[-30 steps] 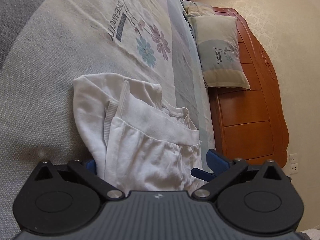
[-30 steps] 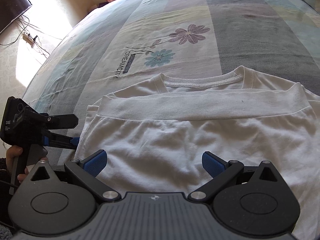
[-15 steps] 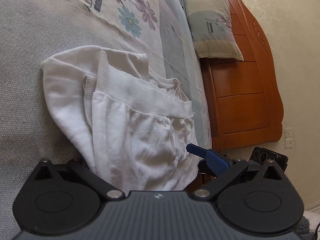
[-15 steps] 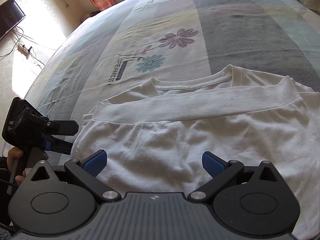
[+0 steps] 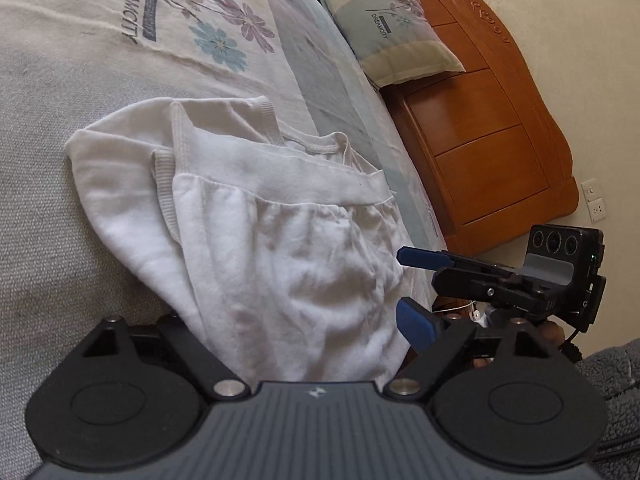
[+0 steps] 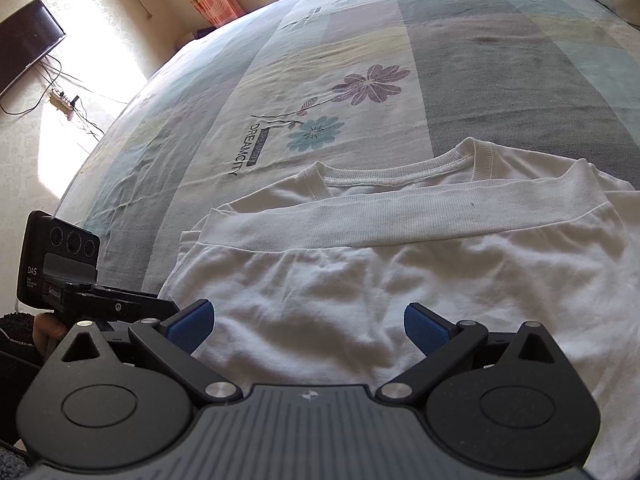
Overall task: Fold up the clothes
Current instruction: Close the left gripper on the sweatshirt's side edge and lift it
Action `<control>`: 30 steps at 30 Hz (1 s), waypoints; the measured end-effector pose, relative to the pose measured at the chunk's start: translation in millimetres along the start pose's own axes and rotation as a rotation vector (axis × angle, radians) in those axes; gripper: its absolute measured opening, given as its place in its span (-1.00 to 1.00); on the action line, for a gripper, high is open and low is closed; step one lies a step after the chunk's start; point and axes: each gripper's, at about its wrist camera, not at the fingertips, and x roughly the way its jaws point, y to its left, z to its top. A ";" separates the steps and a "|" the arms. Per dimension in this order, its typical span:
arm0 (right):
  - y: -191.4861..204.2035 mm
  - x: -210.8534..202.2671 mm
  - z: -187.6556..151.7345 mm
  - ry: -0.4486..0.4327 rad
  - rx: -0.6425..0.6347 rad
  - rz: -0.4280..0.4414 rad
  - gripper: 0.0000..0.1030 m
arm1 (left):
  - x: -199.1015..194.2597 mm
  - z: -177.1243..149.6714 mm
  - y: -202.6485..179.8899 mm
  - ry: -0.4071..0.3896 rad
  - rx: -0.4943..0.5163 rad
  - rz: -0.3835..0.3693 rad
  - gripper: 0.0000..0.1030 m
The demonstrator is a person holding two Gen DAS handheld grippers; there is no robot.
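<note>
A white T-shirt [image 5: 280,240] lies folded on the bed, its ribbed hem band laid across just below the collar [image 6: 400,168]. My left gripper [image 5: 288,328] is open at the shirt's near edge. Cloth lies between its jaws and hides the left finger; only the right blue pad [image 5: 416,326] shows. My right gripper [image 6: 308,326] is open low over the shirt's [image 6: 400,280] near half, with nothing pinched between its blue pads. In the left wrist view the right gripper [image 5: 424,259] pokes in from the right beside the shirt's edge.
The bed sheet [image 6: 360,40] with its flower print stretches far beyond the shirt. A pillow [image 5: 384,28] leans on the wooden headboard [image 5: 480,120]. A TV [image 6: 24,44] and cables are by the sunlit wall. A hand [image 6: 48,326] holds the left gripper's handle.
The left wrist view has pulled back and swung right, bringing the right gripper into sight. The right gripper has shifted slightly toward the shirt's left side. The shirt's fold is unchanged.
</note>
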 end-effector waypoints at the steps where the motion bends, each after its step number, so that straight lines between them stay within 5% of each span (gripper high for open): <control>1: -0.9 -0.8 -1.0 -0.001 -0.003 -0.001 1.00 | -0.1 -0.6 -0.3 0.001 0.012 0.015 0.18; 5: -13.8 -0.8 -2.7 0.003 0.047 -0.017 1.00 | -0.5 -0.7 1.0 0.005 -0.061 0.137 -0.65; 13: -30.1 -9.6 1.2 -0.034 0.059 0.062 1.00 | 15.3 -0.4 -44.5 0.017 0.000 0.409 -0.74; 16: -32.7 -9.3 6.6 -0.020 0.023 0.133 1.00 | 14.6 -3.3 -51.5 -0.007 0.003 0.452 -0.75; 21: -35.5 2.7 20.2 0.017 -0.017 0.264 1.00 | 10.5 -8.7 -65.6 -0.058 -0.005 0.478 -0.75; 30: -48.5 66.1 52.5 -0.029 0.026 0.197 1.00 | 12.5 -5.7 -72.2 -0.057 0.014 0.453 -0.74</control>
